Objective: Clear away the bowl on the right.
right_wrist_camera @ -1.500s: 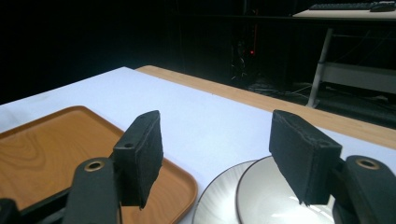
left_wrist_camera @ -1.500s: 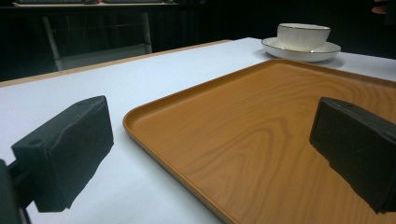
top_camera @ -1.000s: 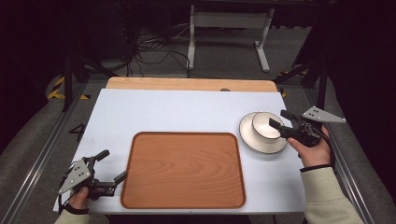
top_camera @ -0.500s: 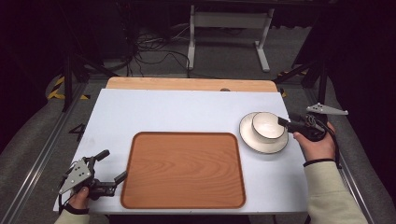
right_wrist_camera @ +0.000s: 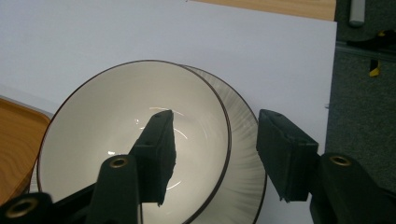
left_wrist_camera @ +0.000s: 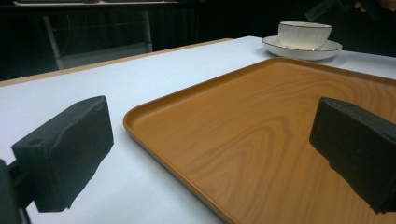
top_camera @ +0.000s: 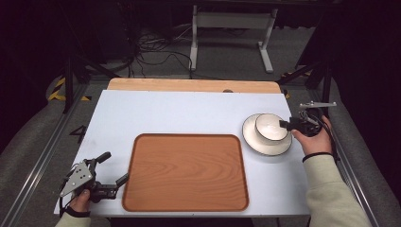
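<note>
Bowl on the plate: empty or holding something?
Empty. The right gripper view looks into the bowl and shows a bare white inside, apart from one jaw of the right gripper reaching over its rim.

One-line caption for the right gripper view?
Right gripper straddling the white bowl's rim over its saucer, jaws closing, not yet gripping.

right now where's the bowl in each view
High view: bowl right of centre, on the plate, right of the tray.
Left gripper view: top right, beyond the tray's far edge.
Right gripper view: lower centre, its wall between the right hand-held gripper jaws, which have just been closing.
Shared landmark: the tray.
</note>
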`<state>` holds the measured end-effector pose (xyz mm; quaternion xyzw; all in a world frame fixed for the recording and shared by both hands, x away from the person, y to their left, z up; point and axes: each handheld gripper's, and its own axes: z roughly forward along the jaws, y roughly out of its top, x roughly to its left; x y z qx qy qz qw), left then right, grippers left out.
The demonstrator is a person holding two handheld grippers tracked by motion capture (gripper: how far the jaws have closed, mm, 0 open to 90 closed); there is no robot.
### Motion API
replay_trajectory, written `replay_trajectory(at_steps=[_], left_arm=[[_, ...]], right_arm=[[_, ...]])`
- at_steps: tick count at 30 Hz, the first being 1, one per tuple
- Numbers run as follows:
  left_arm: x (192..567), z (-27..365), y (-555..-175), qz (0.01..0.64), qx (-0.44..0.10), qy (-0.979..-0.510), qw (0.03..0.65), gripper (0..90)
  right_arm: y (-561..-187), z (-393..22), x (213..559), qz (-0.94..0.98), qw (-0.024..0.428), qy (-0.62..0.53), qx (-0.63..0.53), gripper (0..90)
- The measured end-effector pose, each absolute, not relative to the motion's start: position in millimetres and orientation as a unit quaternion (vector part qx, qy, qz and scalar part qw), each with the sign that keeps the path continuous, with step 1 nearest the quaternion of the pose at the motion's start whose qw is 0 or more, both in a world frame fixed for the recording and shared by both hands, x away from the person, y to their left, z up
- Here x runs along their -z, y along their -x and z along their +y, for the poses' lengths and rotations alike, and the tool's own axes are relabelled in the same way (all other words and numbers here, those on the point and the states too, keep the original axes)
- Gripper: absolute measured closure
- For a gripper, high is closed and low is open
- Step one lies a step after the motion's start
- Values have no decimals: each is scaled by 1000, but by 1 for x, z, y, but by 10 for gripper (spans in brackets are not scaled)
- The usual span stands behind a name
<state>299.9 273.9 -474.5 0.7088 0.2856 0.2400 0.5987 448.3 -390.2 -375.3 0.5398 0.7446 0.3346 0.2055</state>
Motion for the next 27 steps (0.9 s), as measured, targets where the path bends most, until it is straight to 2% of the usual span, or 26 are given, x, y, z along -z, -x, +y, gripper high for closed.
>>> replay_trajectory(at_steps=[12, 21, 27], left_arm=[[474, 274, -300, 284, -240, -711, 597, 3], [474, 274, -300, 285, -240, -711, 596, 3], [474, 274, -300, 285, -241, -712, 595, 2]], right_arm=[[-466, -387, 385, 749, 174, -579, -272, 542], [-468, -388, 394, 738, 135, -607, -261, 679], [-469, -386, 394, 732, 130, -619, -253, 759]])
